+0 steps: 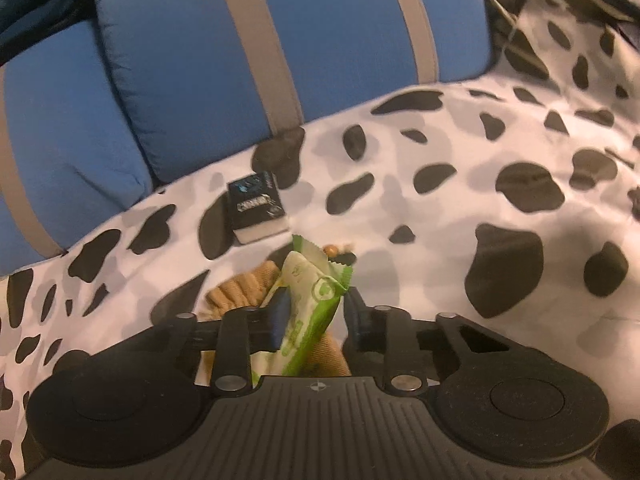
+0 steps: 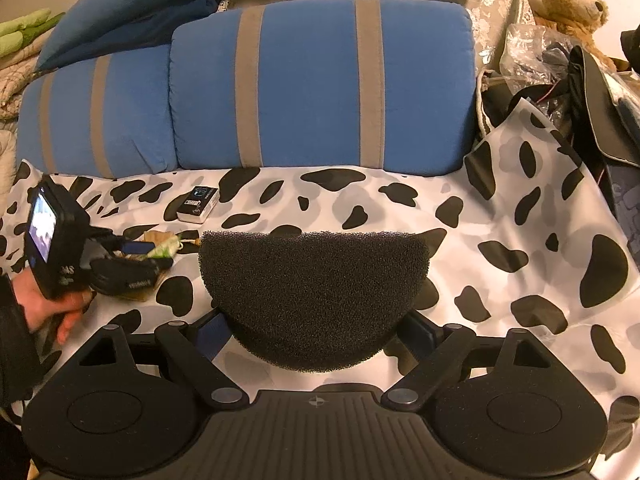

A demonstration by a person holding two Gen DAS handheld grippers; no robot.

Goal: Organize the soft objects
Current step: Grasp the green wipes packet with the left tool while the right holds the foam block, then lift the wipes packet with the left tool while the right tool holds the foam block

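My left gripper [image 1: 316, 312] has a green and white soft packet [image 1: 308, 300] between its fingers; the right finger stands slightly off it. Under it lies a tan knitted cloth item [image 1: 240, 292] on the cow-print sheet [image 1: 440, 220]. My right gripper [image 2: 316, 332] is shut on a black half-round foam sponge [image 2: 316, 292], held just above the sheet. The left gripper [image 2: 140, 256] with the packet [image 2: 166, 249] shows at the left of the right wrist view.
A small black and white box [image 1: 258, 208], also seen from the right wrist [image 2: 199, 203], lies by blue striped cushions [image 2: 320, 88]. A teddy bear [image 2: 572, 4] and dark bags [image 2: 592, 92] sit at far right. Green cloth [image 2: 20, 32] lies far left.
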